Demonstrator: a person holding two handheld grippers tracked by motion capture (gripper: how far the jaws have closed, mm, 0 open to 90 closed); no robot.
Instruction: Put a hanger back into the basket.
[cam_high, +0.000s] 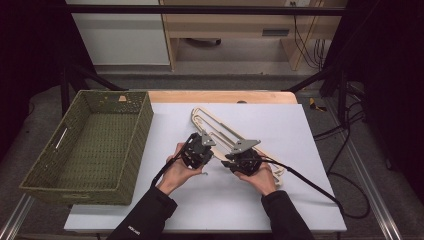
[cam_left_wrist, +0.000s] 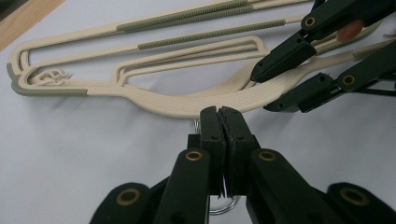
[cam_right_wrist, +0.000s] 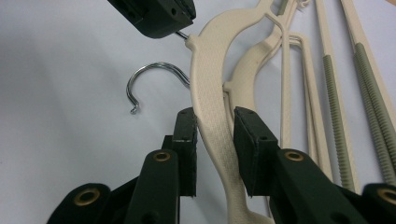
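Two cream hangers with green grip strips lie stacked on the white sheet. My left gripper (cam_left_wrist: 221, 114) (cam_high: 202, 150) is shut on the thin metal hook wire right at the neck of the top hanger (cam_left_wrist: 154, 100) (cam_high: 220, 127). On that same hanger (cam_right_wrist: 210, 79), my right gripper (cam_right_wrist: 215, 123) (cam_high: 240, 157) has a pad against each edge of one arm. It enters the left gripper view as the right gripper (cam_left_wrist: 267, 91). The left gripper (cam_right_wrist: 159, 16) shows in the right gripper view, pinching the wire. The second hanger (cam_right_wrist: 254, 56) lies beneath, and its chrome hook (cam_right_wrist: 149, 70) rests free on the sheet.
A green woven basket (cam_high: 75, 192) stands at the table's left, with nothing visible inside. The white sheet (cam_high: 280, 135) covers most of the table, and a wooden edge (cam_high: 220, 96) shows at the back. Black cables trail from both grippers toward the right.
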